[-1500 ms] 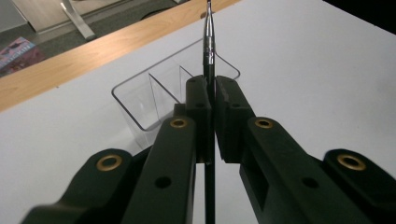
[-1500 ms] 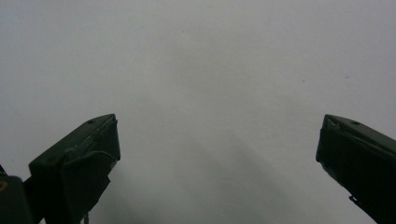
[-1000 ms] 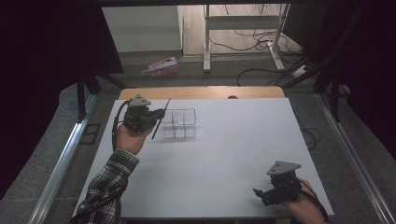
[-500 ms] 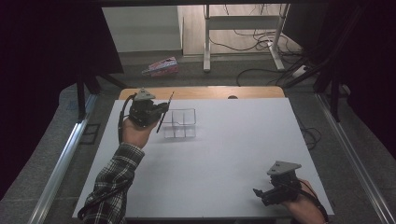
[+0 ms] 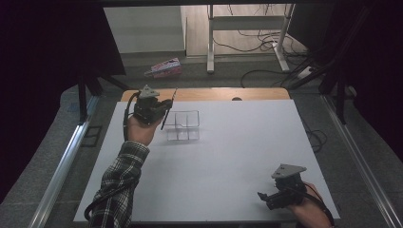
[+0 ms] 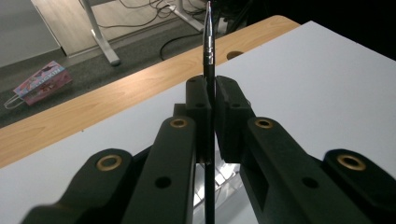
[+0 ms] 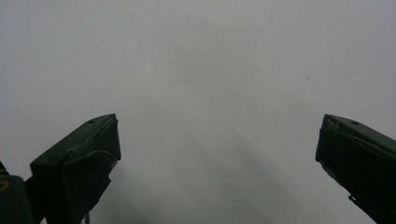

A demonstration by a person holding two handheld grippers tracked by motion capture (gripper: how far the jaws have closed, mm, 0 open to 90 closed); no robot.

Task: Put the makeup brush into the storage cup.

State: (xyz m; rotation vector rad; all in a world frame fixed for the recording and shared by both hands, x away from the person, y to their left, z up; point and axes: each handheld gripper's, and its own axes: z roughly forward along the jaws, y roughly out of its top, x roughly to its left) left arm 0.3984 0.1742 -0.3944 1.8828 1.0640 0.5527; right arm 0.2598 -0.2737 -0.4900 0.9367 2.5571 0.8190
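Observation:
My left gripper (image 5: 164, 108) is lifted over the far left of the white table (image 5: 237, 156), shut on a slim black pen (image 5: 168, 108). In the left gripper view the pen (image 6: 208, 51) stands upright between the pads of the left gripper (image 6: 211, 100), its silver tip pointing up. A clear plastic organiser (image 5: 184, 125) with several compartments sits on the table just right of that gripper. My right gripper (image 5: 266, 198) rests low at the table's near right corner. In the right gripper view its jaws stand wide apart, open over bare white table (image 7: 201, 70) with nothing between them.
A wooden strip (image 5: 223, 93) with a round hole runs along the table's far edge. Beyond it on the floor lie a colourful bag (image 5: 164, 67), desk legs (image 5: 209, 42) and cables. Metal rails (image 5: 62, 166) flank the table on both sides.
My left gripper has carried the pen farther from me and a little to the right, closer to the clear organiser's far left corner. The right gripper has stayed put.

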